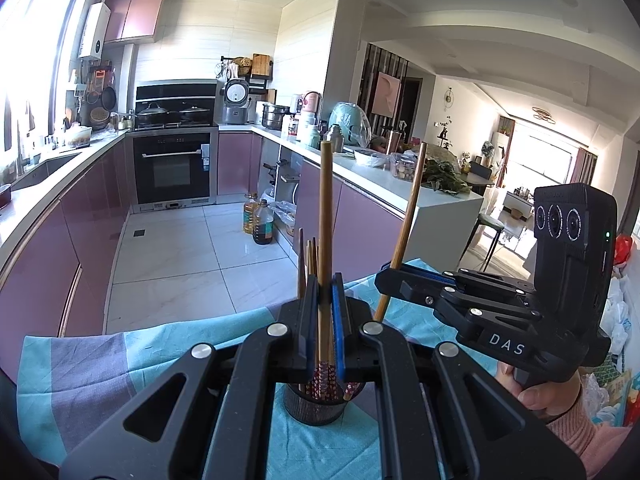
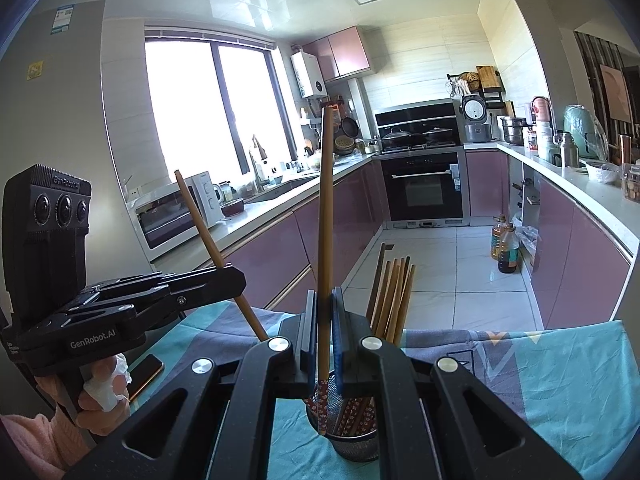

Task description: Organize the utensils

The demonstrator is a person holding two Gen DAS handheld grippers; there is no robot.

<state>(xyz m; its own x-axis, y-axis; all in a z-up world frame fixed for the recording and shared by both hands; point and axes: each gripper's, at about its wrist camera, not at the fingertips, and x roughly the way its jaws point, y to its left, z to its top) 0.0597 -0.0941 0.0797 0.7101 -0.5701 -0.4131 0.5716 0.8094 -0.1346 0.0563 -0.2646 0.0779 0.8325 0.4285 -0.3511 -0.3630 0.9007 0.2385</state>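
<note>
My own linkages hide most of the holder (image 2: 352,440) on the teal cloth (image 2: 560,380). My left gripper (image 1: 325,320) is clamped on 1 upright chopstick (image 1: 326,220), my right gripper (image 2: 325,328) on another chopstick (image 2: 325,220), both ends in the holder beside the remaining chopsticks (image 2: 392,300).

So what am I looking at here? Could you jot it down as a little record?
place: home kitchen, table with blue patterned cloth
left gripper: shut on one chopstick, upright
right gripper: shut on another chopstick, upright
holder: dark cup on the cloth, more chopsticks standing in it
held chopsticks: lower ends at the holder's mouth
</note>
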